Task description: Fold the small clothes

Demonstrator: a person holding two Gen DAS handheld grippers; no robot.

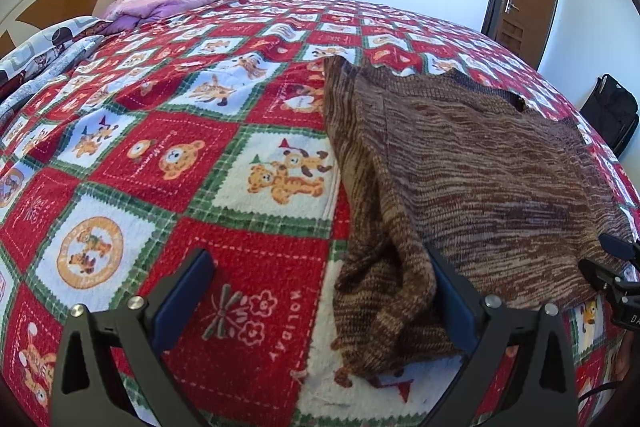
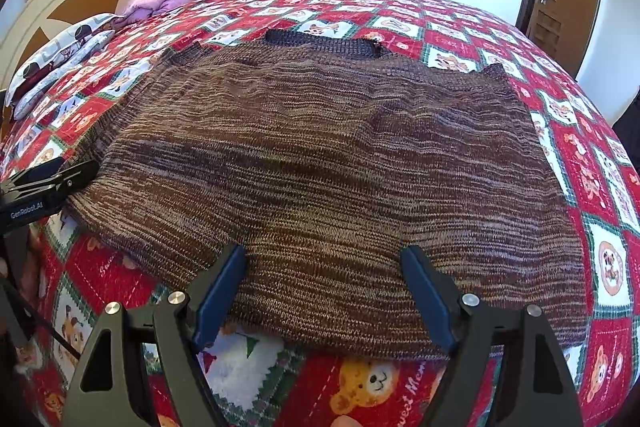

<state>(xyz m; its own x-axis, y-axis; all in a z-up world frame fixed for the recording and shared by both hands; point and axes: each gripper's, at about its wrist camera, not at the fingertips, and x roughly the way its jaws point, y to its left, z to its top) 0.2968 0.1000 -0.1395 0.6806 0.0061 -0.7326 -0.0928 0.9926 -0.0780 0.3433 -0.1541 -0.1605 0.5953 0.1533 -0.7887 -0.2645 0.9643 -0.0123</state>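
Item: brown knit sweater point(image 2: 320, 167), flat on the bed point(image 1: 240, 155), collar far. Soft, limp, stretchy, likely light; best pinched at hem corners or the bunched left sleeve. Left gripper point(image 1: 320, 291) released, straddling that sleeve. Right gripper point(image 2: 324, 291) released over near hem.

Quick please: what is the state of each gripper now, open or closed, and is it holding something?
Left gripper: open, holding nothing; a bunched sleeve of the brown knit sweater lies between its fingers.
Right gripper: open, holding nothing, over the sweater's near hem.
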